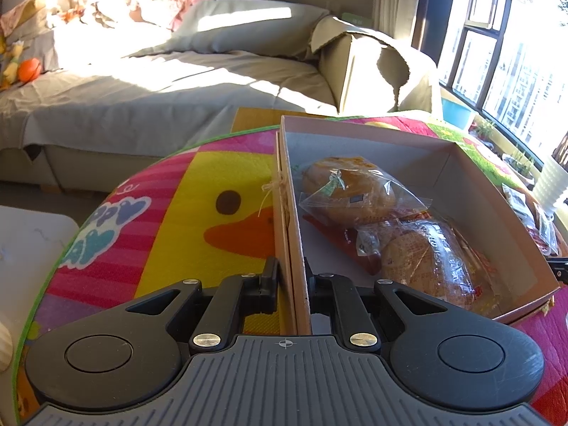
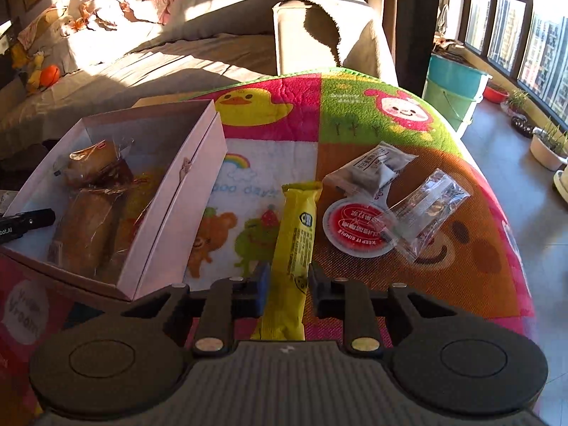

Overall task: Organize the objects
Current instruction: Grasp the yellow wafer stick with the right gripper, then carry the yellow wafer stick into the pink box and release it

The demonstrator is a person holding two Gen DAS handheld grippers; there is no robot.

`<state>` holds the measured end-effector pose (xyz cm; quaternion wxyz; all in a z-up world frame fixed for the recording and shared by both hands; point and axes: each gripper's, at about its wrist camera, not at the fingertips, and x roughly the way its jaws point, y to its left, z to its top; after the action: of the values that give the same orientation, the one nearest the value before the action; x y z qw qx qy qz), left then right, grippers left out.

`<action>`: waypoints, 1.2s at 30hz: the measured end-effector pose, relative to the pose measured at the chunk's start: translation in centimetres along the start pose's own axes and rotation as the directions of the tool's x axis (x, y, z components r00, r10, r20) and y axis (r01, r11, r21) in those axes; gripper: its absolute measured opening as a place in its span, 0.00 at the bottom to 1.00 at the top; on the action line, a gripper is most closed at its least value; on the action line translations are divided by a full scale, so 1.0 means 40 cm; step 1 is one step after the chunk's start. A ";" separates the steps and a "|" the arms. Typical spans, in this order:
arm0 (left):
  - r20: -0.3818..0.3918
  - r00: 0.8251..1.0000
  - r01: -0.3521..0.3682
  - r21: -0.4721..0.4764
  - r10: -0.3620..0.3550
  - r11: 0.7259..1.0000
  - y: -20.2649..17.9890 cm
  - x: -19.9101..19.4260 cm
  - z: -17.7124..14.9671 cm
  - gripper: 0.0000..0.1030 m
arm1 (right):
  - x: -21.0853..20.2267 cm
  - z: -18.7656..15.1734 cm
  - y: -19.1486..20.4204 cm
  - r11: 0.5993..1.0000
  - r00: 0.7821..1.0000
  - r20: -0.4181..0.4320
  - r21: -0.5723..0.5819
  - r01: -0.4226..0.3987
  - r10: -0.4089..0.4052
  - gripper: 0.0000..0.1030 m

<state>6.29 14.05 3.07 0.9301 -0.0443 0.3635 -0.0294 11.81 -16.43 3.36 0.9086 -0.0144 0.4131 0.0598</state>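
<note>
1. Yellow foil, long and narrow: the yellow wrapped snack bar (image 2: 296,245) lies between the fingers of the right gripper (image 2: 285,285), its long axis running straight away from the tool along the line of the fingers. The jaws are closed in against its two long sides near its near end, so I judge it gripped, though whether it is lifted or still resting on the mat I cannot tell.
2. Its likely destination, the open pink cardboard box (image 2: 184,191), lies to the left of the bar and just beside it, its right-hand wall standing between the bar and the box floor; the bar has to clear that wall.
3. Inside the box, two buns in clear plastic wrappers (image 1: 349,188) fill the middle and the near part; the far end of the floor shows bare, which looks like the freest room.
4. The left gripper (image 1: 291,282) has its jaws closed on the box's left wall (image 1: 300,248), one finger outside and one inside, steadying it; its tip shows at the box's left edge in the right wrist view.
5. To the right of the bar, on the colourful cartoon play mat (image 2: 355,106), lie a grey printed sachet (image 2: 371,172), a round red-and-white lidded cup (image 2: 355,229) and a clear plastic packet (image 2: 426,209), the packet overlapping the cup. They are near but away from a leftward path.
6. The mat's curved edge drops off further right, toward the tiled floor.
</note>
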 end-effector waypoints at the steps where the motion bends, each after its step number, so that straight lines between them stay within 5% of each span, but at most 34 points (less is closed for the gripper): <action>1: -0.001 1.000 -0.002 0.002 0.002 1.000 -0.001 0.000 -0.001 0.12 | 0.009 0.006 0.000 1.000 1.000 0.004 0.000 0.010 -0.010 0.24; 9: -0.008 1.000 -0.007 0.009 0.007 1.000 -0.004 0.001 0.000 0.12 | 0.072 0.023 0.008 1.000 1.000 -0.017 -0.021 0.017 -0.018 0.24; 14: -0.008 1.000 -0.007 0.010 0.007 1.000 -0.004 0.002 0.001 0.12 | -0.006 0.018 0.007 0.999 0.999 -0.012 -0.039 -0.037 0.036 0.21; 20: -0.009 1.000 -0.008 0.011 0.008 1.000 -0.004 0.003 -0.002 0.12 | -0.167 0.064 0.005 0.997 0.993 0.094 -0.037 -0.073 0.076 0.21; 28: -0.008 1.000 -0.008 0.005 0.008 1.000 -0.005 0.004 -0.001 0.12 | -0.343 0.163 0.079 0.967 0.920 0.297 -0.081 -0.242 0.255 0.21; 32: -0.008 1.000 -0.007 0.005 0.007 1.000 -0.005 0.004 -0.001 0.12 | -0.297 0.190 0.157 0.942 0.901 0.275 -0.101 -0.321 0.336 0.22; 36: -0.007 1.000 -0.007 0.006 0.007 1.000 -0.005 0.004 -0.001 0.12 | -0.183 0.181 0.245 0.937 0.921 0.175 -0.116 -0.331 0.347 0.22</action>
<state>6.37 13.82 2.96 0.9289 -0.0403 0.3670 -0.0273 11.27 -6.85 13.88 0.9188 0.0251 0.3166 0.2344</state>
